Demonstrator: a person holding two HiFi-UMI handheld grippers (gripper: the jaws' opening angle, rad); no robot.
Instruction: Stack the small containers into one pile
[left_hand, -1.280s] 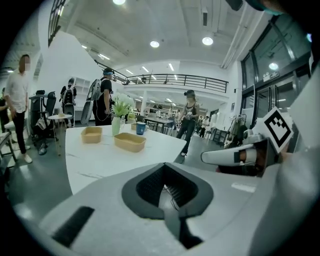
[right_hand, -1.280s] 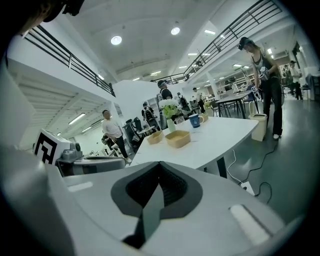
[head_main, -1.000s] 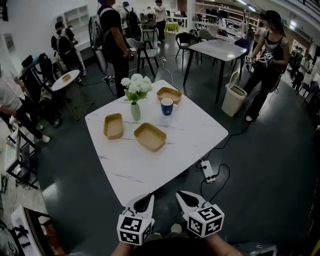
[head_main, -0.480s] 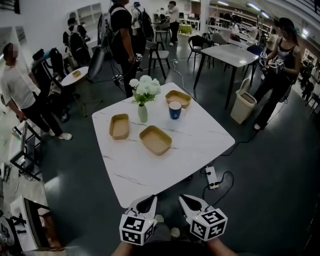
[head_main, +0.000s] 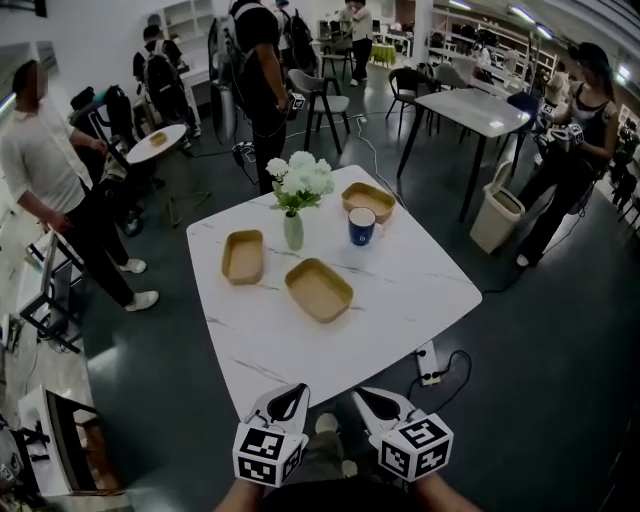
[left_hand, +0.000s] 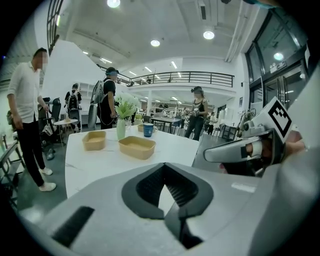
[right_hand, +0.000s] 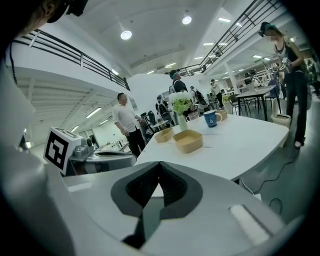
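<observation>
On table (head_main: 400, 290), 3 containers (head_main: 319, 290) apart; L gripper (head_main: 298, 393), R gripper (head_main: 362, 395) shut.

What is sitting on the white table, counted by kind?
Tan containers: 3
Blue mug: 1
Vase of white flowers: 1
Total: 5

Head view steeply down, gripper views low, near, level, all sharing table (head_main: 400, 290)
</observation>
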